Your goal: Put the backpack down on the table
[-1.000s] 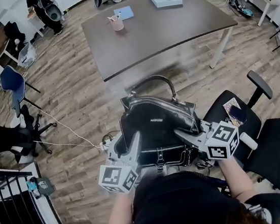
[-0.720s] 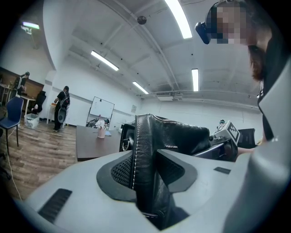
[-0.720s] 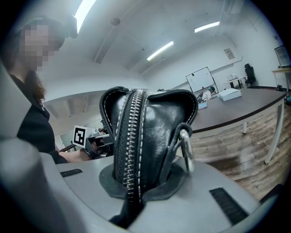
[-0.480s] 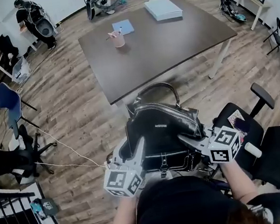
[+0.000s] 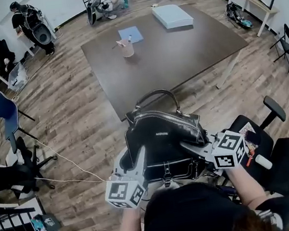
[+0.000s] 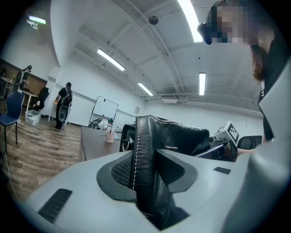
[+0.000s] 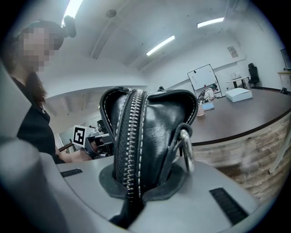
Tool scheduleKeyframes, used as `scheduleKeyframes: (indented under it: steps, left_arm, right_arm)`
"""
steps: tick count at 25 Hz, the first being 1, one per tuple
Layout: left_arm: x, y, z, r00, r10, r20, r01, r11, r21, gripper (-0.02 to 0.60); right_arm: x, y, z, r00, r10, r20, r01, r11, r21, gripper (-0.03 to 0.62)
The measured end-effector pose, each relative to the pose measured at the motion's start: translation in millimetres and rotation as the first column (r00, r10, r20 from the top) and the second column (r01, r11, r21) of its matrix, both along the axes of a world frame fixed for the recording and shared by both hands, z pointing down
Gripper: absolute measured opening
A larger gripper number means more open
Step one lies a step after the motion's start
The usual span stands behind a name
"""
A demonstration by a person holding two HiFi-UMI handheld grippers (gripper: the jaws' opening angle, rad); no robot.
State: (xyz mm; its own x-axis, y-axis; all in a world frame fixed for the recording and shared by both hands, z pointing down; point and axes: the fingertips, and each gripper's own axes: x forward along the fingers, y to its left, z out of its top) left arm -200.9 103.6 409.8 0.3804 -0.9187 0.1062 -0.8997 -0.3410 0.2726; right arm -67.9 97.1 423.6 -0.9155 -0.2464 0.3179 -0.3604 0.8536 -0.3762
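The backpack [image 5: 163, 136] is held aloft, seemingly just short of the table [image 5: 188, 48], clamped at each side by the jaws of the left gripper [image 5: 141, 155] and right gripper [image 5: 186, 146]; setting it down on the table is not yet done

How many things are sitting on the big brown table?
3: a pink cup with pens toward the left of the table, a flat blue book just behind it, and a flat white box at the far end.
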Motion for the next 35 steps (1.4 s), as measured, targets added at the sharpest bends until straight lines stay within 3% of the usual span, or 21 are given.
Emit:
scheduleKeyframes:
  steps: [9,16,29,35]
  left_arm:
    - [-25.3,-35.1,-8.8,1.0,-0.018,0.006,0.018,1.0,0.002,0.153]
    - [-22.1,-64.6,-19.1,1.0,-0.023,0.0,0.023,1.0,0.011,0.15]
    - [12.8,-197.8,-50.9,0.997,-0.072,0.008,0.071,0.995,0.064,0.144]
    - [32.5,-261.1,-61.0,0.997,-0.075,0.002,0.075,0.996,0.047,0.141]
  right_arm:
    - [-24.5,-39.0,-4.3,1.0,-0.016,0.017,0.016,1.0,-0.008,0.034]
    - [-22.3,-70.6,-15.5,0.999,-0.032,0.016,0.032,0.999,0.018,0.035]
    - [9.8,-214.8,-44.8,0.993,-0.112,0.048,0.108,0.991,0.085,0.035]
    - [28.9,-279.5,-55.8,0.992,-0.122,0.041,0.117,0.988,0.1,0.035]
